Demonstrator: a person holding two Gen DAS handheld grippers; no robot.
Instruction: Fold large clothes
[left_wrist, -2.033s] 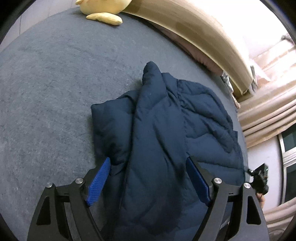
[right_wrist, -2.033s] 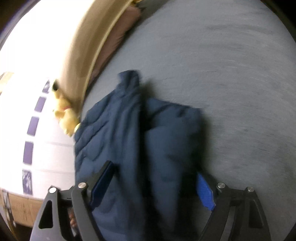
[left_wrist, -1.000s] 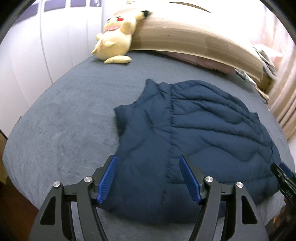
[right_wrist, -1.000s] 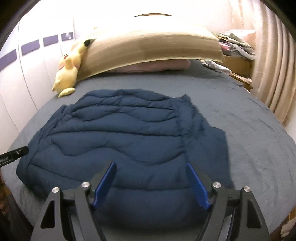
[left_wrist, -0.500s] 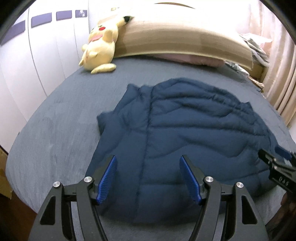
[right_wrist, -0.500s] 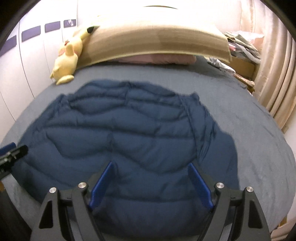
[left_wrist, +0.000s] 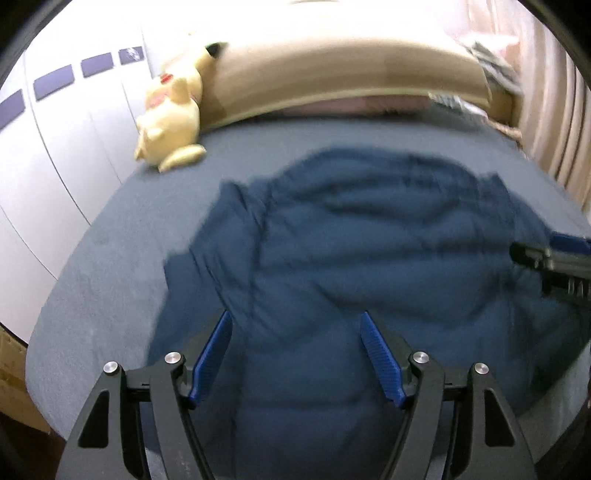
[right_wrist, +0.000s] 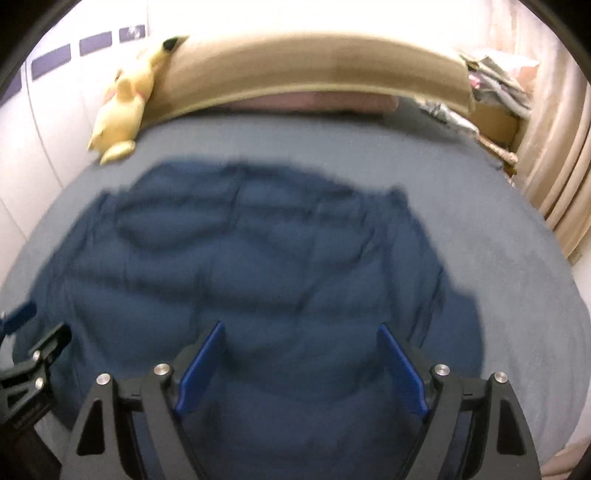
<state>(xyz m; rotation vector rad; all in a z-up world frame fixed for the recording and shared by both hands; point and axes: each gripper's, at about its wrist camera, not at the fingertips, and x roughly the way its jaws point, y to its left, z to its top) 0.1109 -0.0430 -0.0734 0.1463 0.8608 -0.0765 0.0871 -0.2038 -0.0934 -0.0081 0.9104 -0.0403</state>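
- The left gripper has its jaws spread wide and holds nothing; the near hem of the navy quilted jacket lies directly between and below them
- The right gripper is likewise released and empty, its blue pads straddling the jacket's near edge — the left gripper's tip shows off to the left of these jaws, and the right one's tip off to the right of the left jaws
- Ahead of both jaws the jacket is spread flat on the grey bed, back upward as far as the blur allows, with a folded-in sleeve or side flap ahead-left of the left jaws
- Handling, as a judgement: puffy, light and very soft, with a slick shell — it should slump and slide rather than hold a crease, so pinch a thick bite at the hem corners or side seams, not the smooth middle
- Far beyond the jaws sit a yellow plush toy, ahead-left, and the tan headboard
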